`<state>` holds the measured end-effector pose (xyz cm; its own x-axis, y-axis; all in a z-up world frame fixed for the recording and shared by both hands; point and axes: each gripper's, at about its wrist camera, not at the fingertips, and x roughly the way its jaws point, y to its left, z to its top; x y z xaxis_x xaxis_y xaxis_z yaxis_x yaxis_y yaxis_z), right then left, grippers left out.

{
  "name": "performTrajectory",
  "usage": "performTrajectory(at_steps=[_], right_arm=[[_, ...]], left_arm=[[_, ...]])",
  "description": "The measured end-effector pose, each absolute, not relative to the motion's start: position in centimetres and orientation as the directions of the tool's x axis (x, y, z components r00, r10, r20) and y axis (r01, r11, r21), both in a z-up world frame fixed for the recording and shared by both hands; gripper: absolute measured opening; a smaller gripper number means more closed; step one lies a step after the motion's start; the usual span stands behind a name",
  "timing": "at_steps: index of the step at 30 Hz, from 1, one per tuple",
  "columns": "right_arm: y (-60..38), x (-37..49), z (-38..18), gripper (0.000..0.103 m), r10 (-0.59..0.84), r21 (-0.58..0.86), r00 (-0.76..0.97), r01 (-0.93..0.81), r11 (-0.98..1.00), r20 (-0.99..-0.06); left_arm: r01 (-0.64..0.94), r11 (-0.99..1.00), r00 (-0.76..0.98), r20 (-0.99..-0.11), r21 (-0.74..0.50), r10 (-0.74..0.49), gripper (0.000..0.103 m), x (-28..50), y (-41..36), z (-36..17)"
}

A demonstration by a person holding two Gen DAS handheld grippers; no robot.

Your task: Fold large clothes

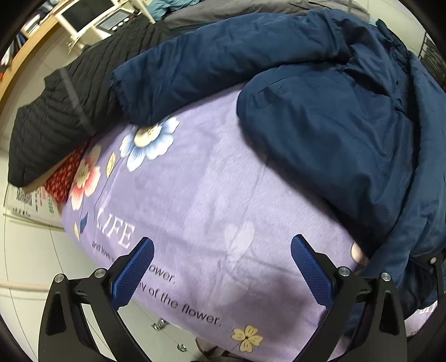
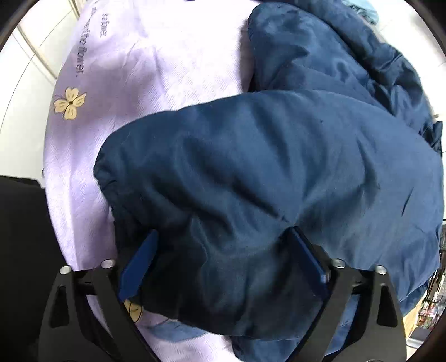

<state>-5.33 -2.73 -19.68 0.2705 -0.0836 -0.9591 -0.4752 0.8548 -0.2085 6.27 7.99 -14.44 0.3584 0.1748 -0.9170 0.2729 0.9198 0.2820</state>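
Note:
A large navy padded jacket [image 1: 329,117] lies on a lilac flowered sheet [image 1: 200,200], one sleeve [image 1: 211,64] stretched to the left. My left gripper [image 1: 221,250] is open and empty above the bare sheet, left of the jacket's hem. In the right wrist view the jacket's other sleeve [image 2: 251,172] bulges across the sheet [image 2: 156,72]. My right gripper [image 2: 223,250] has its jaws wide apart, with a thick fold of the sleeve lying between the blue pads [image 2: 309,261]; the pads touch the fabric, but I cannot tell if they squeeze it.
A black quilted garment [image 1: 58,111] lies at the sheet's far left, over a red patterned cloth [image 1: 65,178]. Grey clothing [image 1: 251,11] is piled behind. White shelving [image 1: 92,22] and tiled floor [image 1: 28,250] lie beyond the sheet's edge.

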Motion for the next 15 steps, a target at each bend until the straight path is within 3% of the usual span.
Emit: performTrajectory(at_steps=[2,3,9,15], right_arm=[[-3.7,-5.5,-18.2,0.023,-0.058,-0.185,0.292,-0.429,0.884,-0.955],[-5.1,-5.4,-16.9,0.014,-0.004,-0.122,0.294,-0.385,0.915,-0.956],[-13.8,-6.7,-8.5,0.010,0.037,-0.014,0.463,-0.106,0.994,-0.886],[-29.1,-11.1,2.1,0.009,-0.206,0.027,0.640,0.335,0.942,-0.740]], left_arm=[[0.263,0.922,0.356,-0.917,0.284,0.181,0.097,6.0,8.4,-14.4],[0.257,0.923,0.353,-0.917,0.285,0.184,0.097,5.8,8.6,-14.5],[0.248,0.925,0.341,-0.919,0.289,0.196,0.097,5.2,8.2,-14.7],[0.286,0.912,0.355,-0.917,0.294,0.184,0.097,4.9,5.4,-14.6]])
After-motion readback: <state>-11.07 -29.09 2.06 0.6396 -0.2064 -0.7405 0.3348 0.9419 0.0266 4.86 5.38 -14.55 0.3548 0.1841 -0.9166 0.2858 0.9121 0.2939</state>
